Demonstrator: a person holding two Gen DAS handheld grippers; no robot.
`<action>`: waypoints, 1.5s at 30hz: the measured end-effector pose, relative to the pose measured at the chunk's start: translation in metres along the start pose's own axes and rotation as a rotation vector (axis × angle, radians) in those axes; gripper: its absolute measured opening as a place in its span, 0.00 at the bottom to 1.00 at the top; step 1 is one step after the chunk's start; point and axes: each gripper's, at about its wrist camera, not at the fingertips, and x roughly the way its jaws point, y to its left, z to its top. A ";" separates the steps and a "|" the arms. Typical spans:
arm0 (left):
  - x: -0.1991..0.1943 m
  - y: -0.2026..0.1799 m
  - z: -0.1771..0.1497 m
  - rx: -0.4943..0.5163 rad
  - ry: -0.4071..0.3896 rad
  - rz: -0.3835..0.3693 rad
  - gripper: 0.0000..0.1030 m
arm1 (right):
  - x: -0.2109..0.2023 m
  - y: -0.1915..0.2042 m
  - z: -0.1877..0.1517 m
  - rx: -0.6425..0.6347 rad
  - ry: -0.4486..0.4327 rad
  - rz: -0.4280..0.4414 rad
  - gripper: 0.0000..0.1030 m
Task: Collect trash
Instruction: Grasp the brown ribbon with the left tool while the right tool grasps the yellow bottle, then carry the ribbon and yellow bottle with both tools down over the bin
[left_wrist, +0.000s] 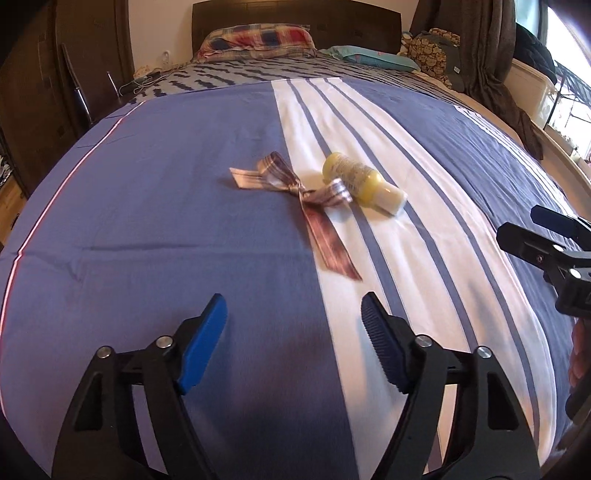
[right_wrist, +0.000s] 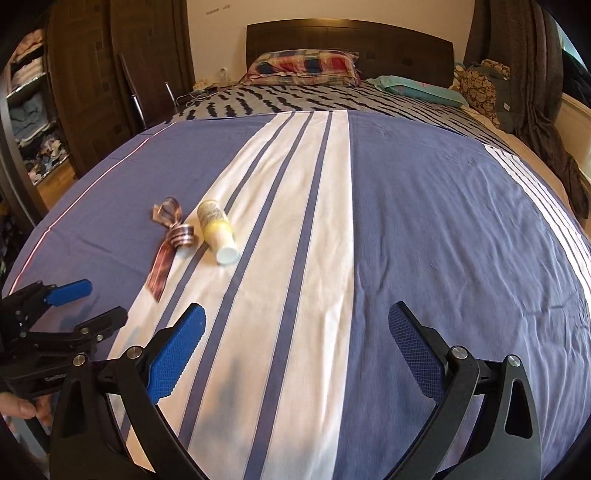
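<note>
Bottle (left_wrist: 364, 183) well beyond parted jaws

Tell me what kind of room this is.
A bedroom, most likely: a made bed with a dark wooden headboard, a plaid pillow at its head, and a wardrobe beside it.

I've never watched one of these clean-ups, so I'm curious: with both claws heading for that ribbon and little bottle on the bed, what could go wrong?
The yellow bottle lies on its side on the soft bedspread, so a nudge might roll it away.

The ribbon lies flat and touches the bottle; the open left gripper may pinch bedding with it, or drag the bottle along.

The right gripper, also open, is close by; both could collide.
</note>
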 end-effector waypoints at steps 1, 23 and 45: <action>0.007 0.000 0.005 -0.004 0.001 -0.012 0.61 | 0.004 -0.001 0.004 0.004 -0.003 0.002 0.96; 0.036 0.022 0.043 0.021 -0.037 0.032 0.00 | 0.065 0.030 0.040 -0.071 0.036 0.036 0.83; -0.011 0.014 0.015 0.033 -0.035 -0.004 0.00 | 0.064 0.065 0.037 -0.160 0.081 0.111 0.32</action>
